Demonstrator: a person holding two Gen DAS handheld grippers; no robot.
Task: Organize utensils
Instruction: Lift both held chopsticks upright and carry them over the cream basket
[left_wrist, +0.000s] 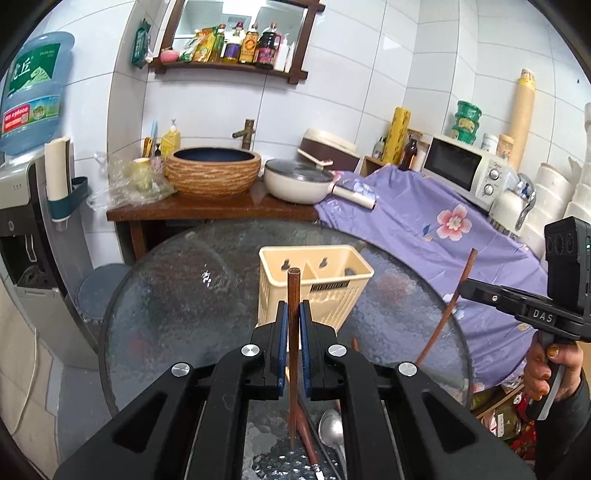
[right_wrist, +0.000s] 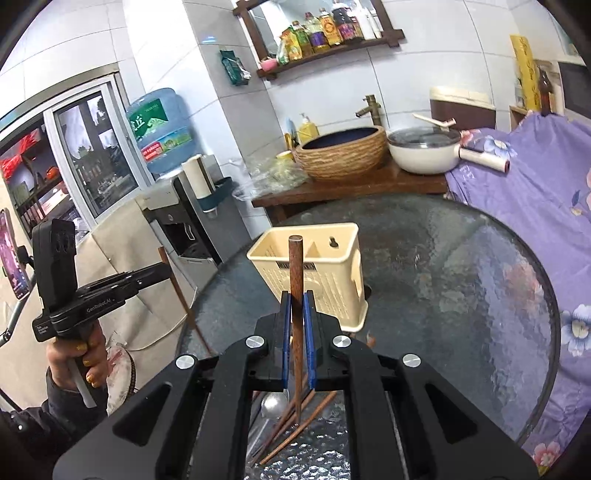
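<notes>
The cream utensil holder (left_wrist: 314, 284) stands upright near the middle of the round glass table (left_wrist: 166, 302), and its 2 visible compartments look nearly empty, though a dark shape sits low in the right one. The left gripper (left_wrist: 294, 314) is clamped on 1 brown chopstick (left_wrist: 293, 291), held upright in front of the holder; the right gripper (right_wrist: 297, 306) pinches a second chopstick (right_wrist: 295, 266) the same way. Judging by this, sorting has barely started: neither stick is in the holder yet. On the near edge of the table, below the grippers, several more chopsticks (right_wrist: 295, 424) and a metal spoon (right_wrist: 275, 404) lie waiting. Beyond the table are a woven basin (left_wrist: 213, 171), a white pan (left_wrist: 299, 181) and a purple floral cloth (left_wrist: 424, 221). Nothing blocks the holder's open top.
</notes>
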